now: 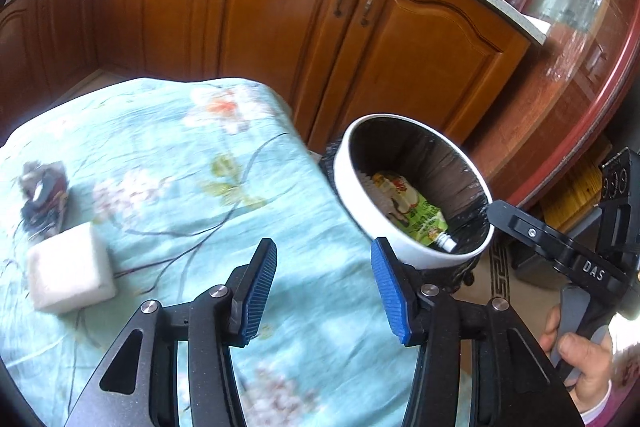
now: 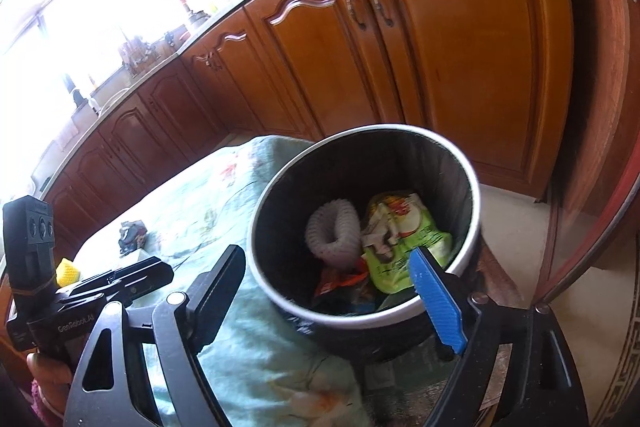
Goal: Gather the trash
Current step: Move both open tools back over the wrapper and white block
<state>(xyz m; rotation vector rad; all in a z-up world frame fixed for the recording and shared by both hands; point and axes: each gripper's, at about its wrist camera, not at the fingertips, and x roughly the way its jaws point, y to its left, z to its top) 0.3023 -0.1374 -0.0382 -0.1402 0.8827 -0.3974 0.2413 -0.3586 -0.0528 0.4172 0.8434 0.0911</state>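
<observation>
Left tongs [image 1: 324, 291]: jaws partly apart, nothing between the blue pads, over the floral cloth [image 1: 168, 163] near the bin.
Right tongs [image 2: 332, 291]: jaws spread wide, holding nothing, just above the bin's near rim.
Bin [image 2: 474, 187]: white-rimmed, black inside, at the right edge of the table.
In the bin: 1 green pouch [image 2: 404, 235], 1 pale ribbed roll [image 2: 334, 231], 1 orange wrapper [image 2: 340, 281].
On the cloth: 1 white block [image 1: 70, 269] at the left, a dark crumpled wrapper [image 1: 42, 199] just beyond it, a yellow piece [image 2: 68, 271] nearby.
Far side: wooden cabinets [image 1: 280, 7].

Bin [image 2: 474, 187] w/ trash; fingers [image 2: 436, 301] apart, empty.
</observation>
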